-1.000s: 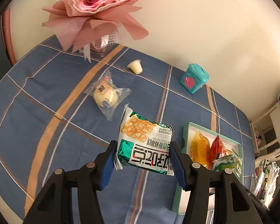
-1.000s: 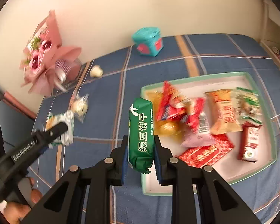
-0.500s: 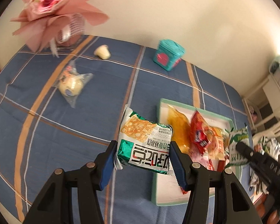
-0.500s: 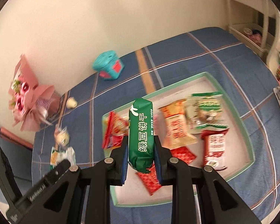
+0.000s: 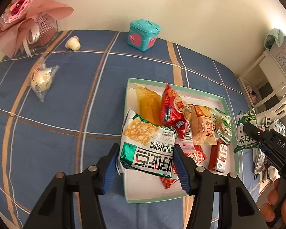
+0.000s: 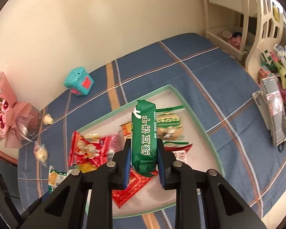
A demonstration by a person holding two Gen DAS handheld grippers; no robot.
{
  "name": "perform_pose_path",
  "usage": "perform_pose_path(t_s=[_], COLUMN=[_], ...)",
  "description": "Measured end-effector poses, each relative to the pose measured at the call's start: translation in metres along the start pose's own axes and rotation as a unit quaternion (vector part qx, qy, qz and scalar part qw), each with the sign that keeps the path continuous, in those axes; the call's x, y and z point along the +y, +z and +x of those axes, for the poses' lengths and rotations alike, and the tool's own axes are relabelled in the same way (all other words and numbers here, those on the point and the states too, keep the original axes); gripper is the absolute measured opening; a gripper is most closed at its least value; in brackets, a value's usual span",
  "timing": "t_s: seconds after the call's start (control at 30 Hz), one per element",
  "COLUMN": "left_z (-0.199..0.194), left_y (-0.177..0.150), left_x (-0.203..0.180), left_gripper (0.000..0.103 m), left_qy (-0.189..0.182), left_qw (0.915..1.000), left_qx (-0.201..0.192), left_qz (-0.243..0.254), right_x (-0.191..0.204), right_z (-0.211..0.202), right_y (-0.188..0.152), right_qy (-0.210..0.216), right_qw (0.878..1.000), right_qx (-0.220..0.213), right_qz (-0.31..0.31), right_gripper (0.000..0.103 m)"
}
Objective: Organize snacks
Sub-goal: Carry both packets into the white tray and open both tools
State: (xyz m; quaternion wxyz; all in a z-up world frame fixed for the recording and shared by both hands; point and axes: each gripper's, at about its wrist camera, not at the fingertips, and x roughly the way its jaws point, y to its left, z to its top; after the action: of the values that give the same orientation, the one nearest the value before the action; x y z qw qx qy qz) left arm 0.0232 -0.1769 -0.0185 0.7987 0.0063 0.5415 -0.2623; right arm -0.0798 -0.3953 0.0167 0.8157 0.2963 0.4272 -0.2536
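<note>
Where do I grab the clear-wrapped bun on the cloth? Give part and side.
Take the clear-wrapped bun across its round middle, coming down from above. It lies flat on the plaid cloth, and the bulge is its only thick part; the film ends look too thin to hold. Free a gripper first: the left gripper holds the cracker packet, the right gripper the green biscuit pack.

A plain cream-painted wall [image 5: 162, 5] rises behind a surface covered in blue cloth with orange and white check stripes [image 5: 70, 99]. A pink paper-wrapped bouquet of roses [image 5: 26, 13] stands against the wall at the far left corner, with a small teal box with pink patches [image 5: 143, 35] further along. White slatted shelving crowded with clutter [image 6: 265, 43] stands to the right; soft, warm light falls evenly
</note>
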Motion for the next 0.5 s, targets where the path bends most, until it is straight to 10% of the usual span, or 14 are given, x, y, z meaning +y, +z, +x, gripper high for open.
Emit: perform_pose_path(t_s=[0.5], left_z=[0.043], left_y=[-0.016], left_x=[-0.019], left_gripper=[0.058], left_qy=[0.010], left_qw=[0.9975], left_qx=[0.065], left_qz=[0.025], right_x=[-0.006], right_z=[0.038], right_y=[-0.013], right_qy=[0.000], right_qw=[0.998], right_qx=[0.068], right_qz=[-0.004], right_gripper=[0.025])
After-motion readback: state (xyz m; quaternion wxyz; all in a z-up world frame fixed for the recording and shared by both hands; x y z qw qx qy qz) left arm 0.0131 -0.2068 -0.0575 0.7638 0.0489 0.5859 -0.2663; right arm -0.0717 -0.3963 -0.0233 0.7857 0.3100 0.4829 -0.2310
